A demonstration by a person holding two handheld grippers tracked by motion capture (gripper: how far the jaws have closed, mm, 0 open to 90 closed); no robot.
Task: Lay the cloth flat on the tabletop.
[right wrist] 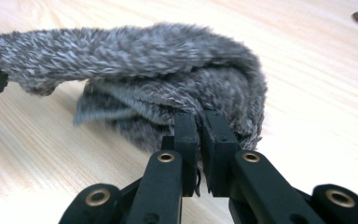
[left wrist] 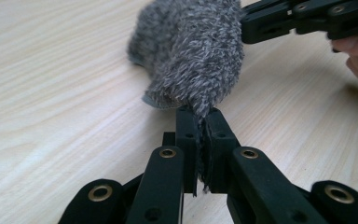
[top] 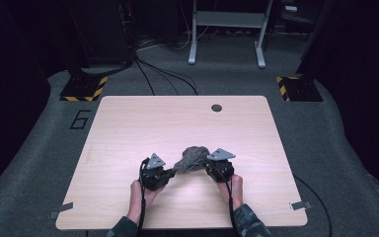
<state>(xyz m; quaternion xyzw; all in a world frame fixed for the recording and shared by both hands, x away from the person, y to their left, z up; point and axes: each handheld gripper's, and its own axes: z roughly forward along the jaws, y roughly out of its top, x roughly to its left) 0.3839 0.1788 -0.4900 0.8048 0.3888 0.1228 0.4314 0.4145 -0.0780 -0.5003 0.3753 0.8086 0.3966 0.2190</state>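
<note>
grey fuzzy cloth (top: 192,158) | bunched, folded over | near-centre of wooden table | each end pinched

We get even overhead light on the table (top: 128,128); the room around it falls off to near black. The high view is soft and low-res. Both gripper views are bright, washed out toward the top edges, with blurred foreground linkages and soft shadows under the fuzzy cloth (right wrist: 168,51).

cloth (top: 191,158): mottled grey | table (top: 128,128): pale woodgrain | grippers: black
</note>
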